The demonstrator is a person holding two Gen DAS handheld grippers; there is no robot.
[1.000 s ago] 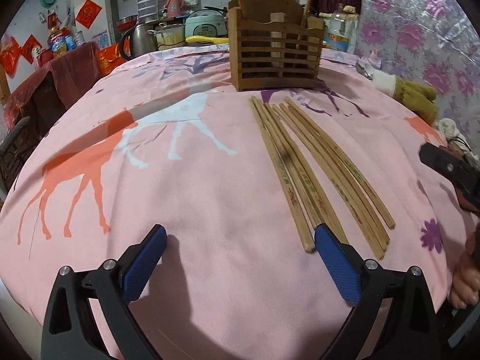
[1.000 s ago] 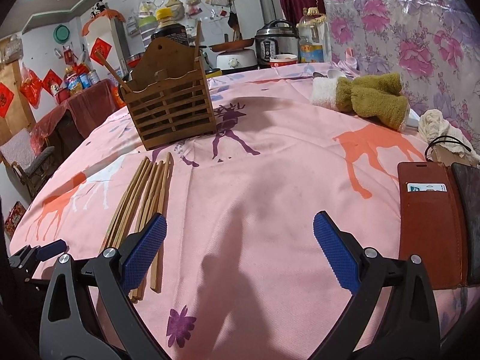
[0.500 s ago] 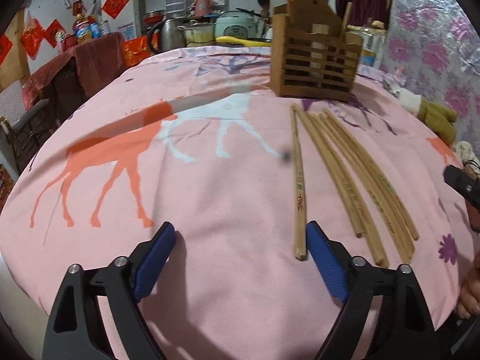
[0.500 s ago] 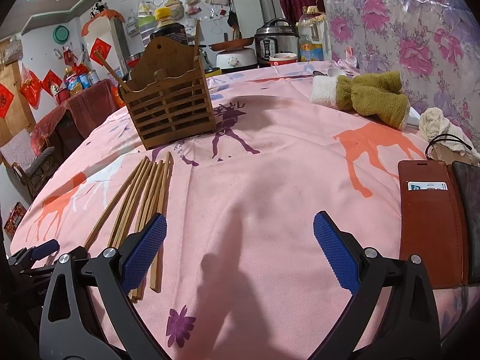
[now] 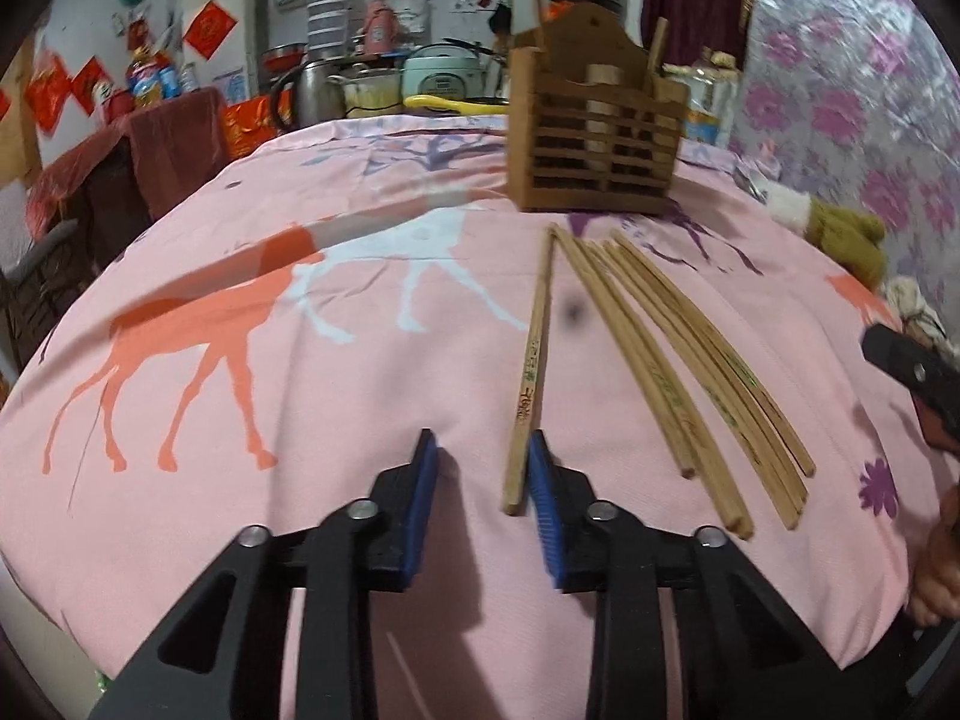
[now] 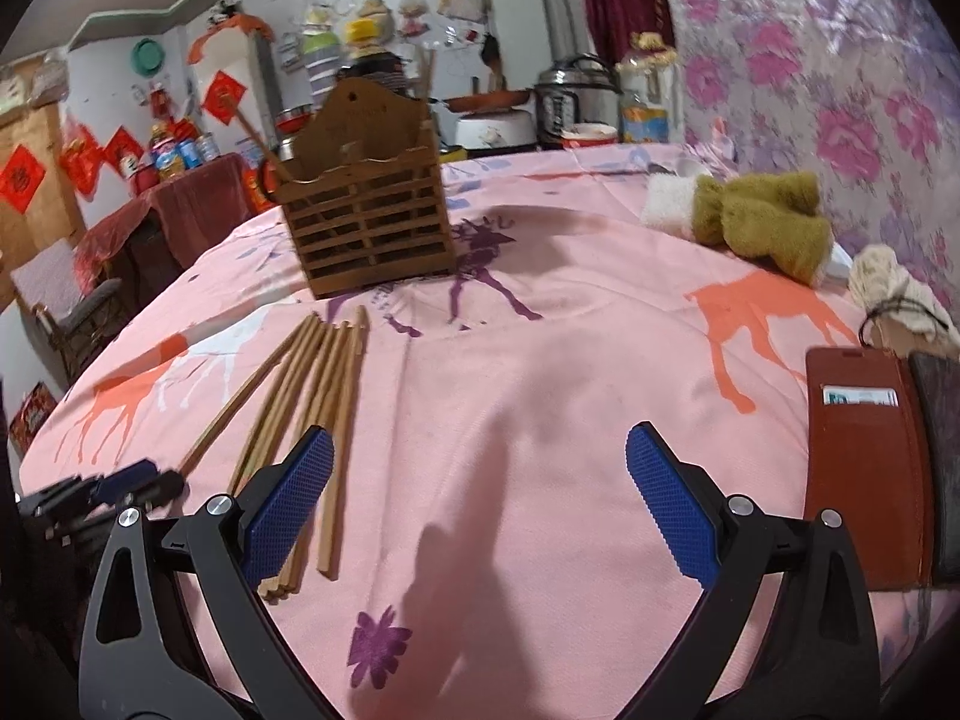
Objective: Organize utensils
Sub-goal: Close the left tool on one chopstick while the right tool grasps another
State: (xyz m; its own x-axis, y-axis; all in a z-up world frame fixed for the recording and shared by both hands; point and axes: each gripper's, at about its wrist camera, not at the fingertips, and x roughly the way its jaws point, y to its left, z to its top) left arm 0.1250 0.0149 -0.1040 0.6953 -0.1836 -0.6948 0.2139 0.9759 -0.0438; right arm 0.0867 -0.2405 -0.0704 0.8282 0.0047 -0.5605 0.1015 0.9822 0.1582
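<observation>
We are closing the left tool [image 5: 480,483] around the near end of one chopstick [image 5: 528,372], light, stiff and slippery, while our right tool [image 6: 477,501] waits open.

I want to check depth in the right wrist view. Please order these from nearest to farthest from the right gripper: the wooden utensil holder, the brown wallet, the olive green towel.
1. Brown wallet, at the right, level with the right gripper.
2. Olive green towel, farther back at the right.
3. Wooden utensil holder, back left; nearly as far as the towel, hard to separate.
</observation>
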